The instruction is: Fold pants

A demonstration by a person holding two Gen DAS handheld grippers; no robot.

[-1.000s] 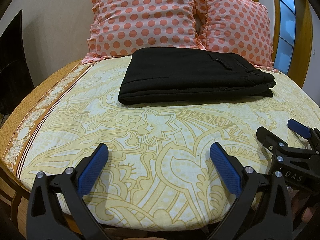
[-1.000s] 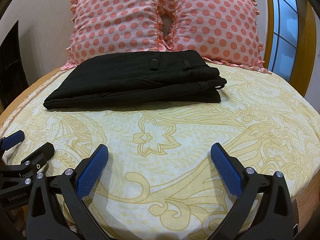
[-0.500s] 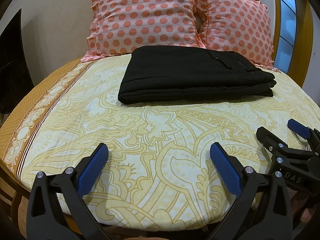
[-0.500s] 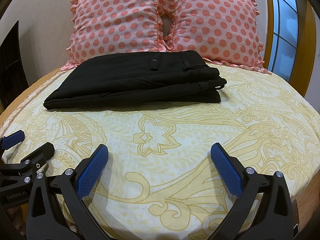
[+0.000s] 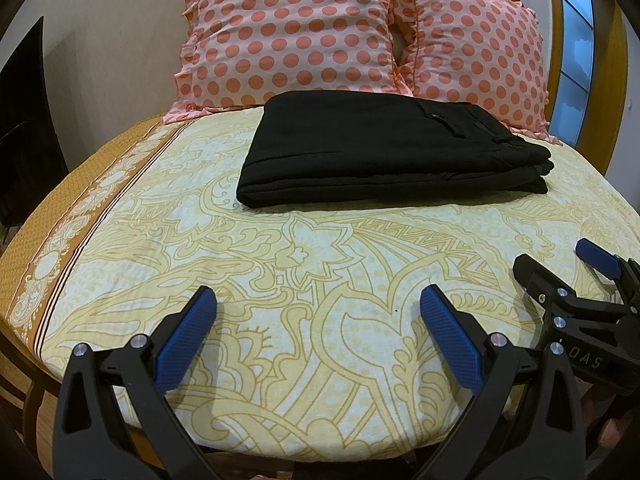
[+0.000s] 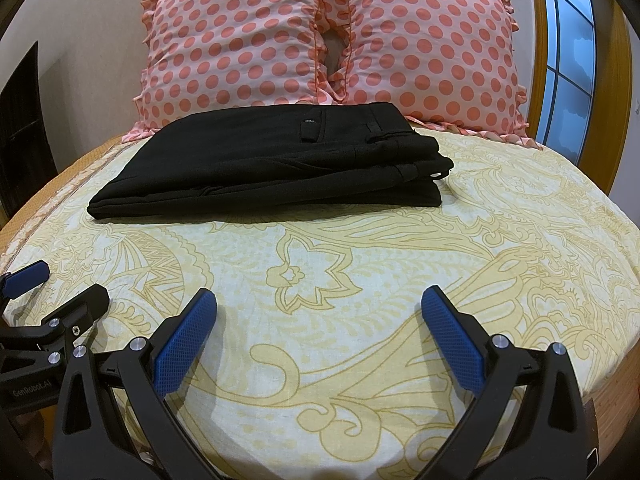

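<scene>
Black pants lie folded in a flat stack on the yellow patterned bed sheet, near the pillows; they also show in the right wrist view. My left gripper is open and empty, low over the front edge of the bed, well short of the pants. My right gripper is open and empty beside it, also at the front edge. Each gripper shows in the other's view: the right one and the left one.
Two pink pillows with orange dots stand behind the pants against the wall. A window with a wooden frame is at the right. A dark panel stands at the left. The sheet has an orange border along its left side.
Both grippers have stayed open and nearly still. The left wrist view has shifted very slightly; the pants have not moved.
</scene>
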